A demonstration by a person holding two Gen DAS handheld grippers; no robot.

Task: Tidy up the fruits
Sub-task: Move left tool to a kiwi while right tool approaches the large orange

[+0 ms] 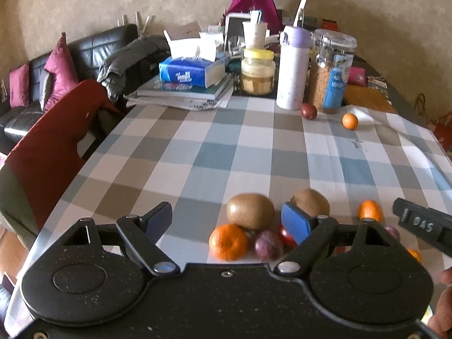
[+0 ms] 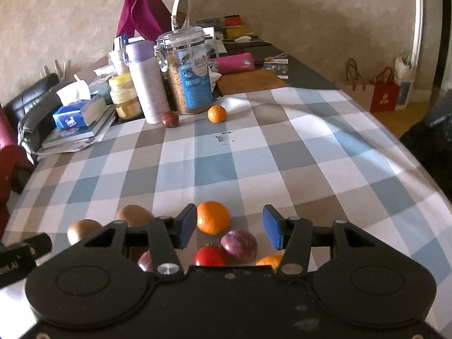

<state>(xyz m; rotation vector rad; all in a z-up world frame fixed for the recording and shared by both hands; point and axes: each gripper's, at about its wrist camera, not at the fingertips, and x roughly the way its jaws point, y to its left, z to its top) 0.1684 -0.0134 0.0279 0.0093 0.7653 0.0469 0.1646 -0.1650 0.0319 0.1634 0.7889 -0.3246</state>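
Fruit is grouped at the near edge of the checked tablecloth (image 1: 214, 152). In the left wrist view, two kiwis (image 1: 250, 210) (image 1: 312, 202), a mandarin (image 1: 228, 241), a purple plum (image 1: 268, 244) and a red tomato (image 1: 285, 236) lie around my open, empty left gripper (image 1: 227, 221). In the right wrist view, my right gripper (image 2: 228, 226) is open and empty above an orange (image 2: 213, 217), a plum (image 2: 238, 245) and a tomato (image 2: 210, 255). Far back lie a dark plum (image 2: 170, 119) and a mandarin (image 2: 217, 113).
At the table's far end stand a white flask (image 1: 292, 67), a cereal jar (image 1: 330, 70), a honey jar (image 1: 257, 71) and a tissue box on books (image 1: 192, 70). A red chair (image 1: 53, 144) is at the left edge. Bags (image 2: 385, 93) stand on the floor at right.
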